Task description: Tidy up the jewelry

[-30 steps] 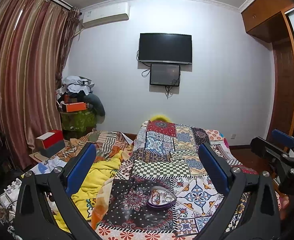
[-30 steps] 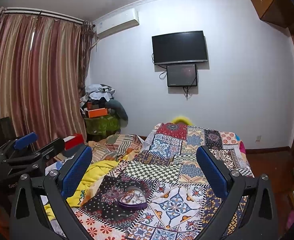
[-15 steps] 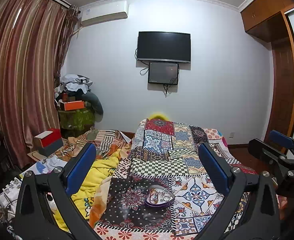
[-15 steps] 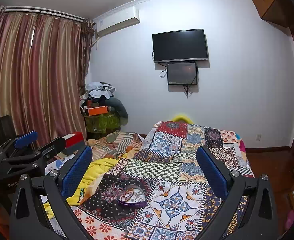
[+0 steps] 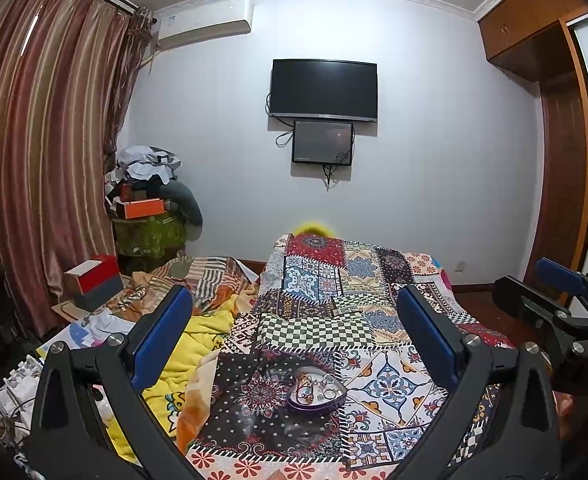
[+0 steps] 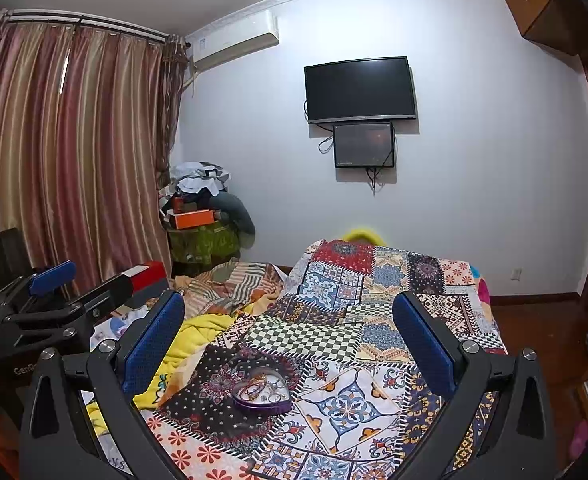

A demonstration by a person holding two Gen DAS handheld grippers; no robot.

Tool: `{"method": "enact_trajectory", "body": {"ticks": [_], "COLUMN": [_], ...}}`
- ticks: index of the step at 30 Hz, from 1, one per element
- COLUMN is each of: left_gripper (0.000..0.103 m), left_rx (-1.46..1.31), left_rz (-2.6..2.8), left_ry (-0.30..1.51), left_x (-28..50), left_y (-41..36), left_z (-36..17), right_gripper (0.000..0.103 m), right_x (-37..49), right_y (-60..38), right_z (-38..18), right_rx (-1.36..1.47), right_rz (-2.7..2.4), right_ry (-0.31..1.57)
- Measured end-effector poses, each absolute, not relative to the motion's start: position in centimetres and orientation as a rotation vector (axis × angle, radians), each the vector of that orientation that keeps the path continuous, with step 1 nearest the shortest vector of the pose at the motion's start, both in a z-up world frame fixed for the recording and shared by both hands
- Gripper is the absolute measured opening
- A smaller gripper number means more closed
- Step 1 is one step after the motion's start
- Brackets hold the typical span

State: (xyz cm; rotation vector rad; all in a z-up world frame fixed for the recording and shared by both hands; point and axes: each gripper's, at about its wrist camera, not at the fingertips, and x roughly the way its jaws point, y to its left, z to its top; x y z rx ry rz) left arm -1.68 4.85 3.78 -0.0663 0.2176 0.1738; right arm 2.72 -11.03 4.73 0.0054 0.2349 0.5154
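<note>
Both tongs, left tongs (image 5: 294,332) and right tongs (image 6: 290,328), hang spread and empty above the purple heart-shaped jewelry dish (image 5: 315,390) on the patchwork-quilted bed (image 5: 317,328), apparently lining up a first pick.

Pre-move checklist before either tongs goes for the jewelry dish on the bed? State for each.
1. Left tongs open: ok, jaws spread wide, nothing between them.
2. Right tongs open: ok, also empty.
3. Heart-shaped purple dish in view and unobstructed: ok, it sits upright on the patchwork quilt, seen in both views.
4. Jewelry pieces separable for a single pick: cannot tell, they lie bunched in the dish and are too small to make out.
5. Tongs clear of each other: ok, apart, each seen at the edge of the other's view.
6. Firm support under dish: cannot tell, soft bedding.
</note>
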Motion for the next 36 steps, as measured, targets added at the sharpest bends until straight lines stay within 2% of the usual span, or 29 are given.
{"method": "enact_trajectory", "body": {"ticks": [36], "left_gripper": [0.103], "left_rx": [-0.106], "left_rz": [0.150], "left_ry": [0.249], "left_x": [-1.0], "left_y": [5.9], "left_z": [2.7], "right_gripper": [0.103], "right_x": [3.5], "right_y": [-10.6], "right_z": [4.0], "right_rx": [-0.025], "right_rz": [0.504], "right_ry": [0.272]}}
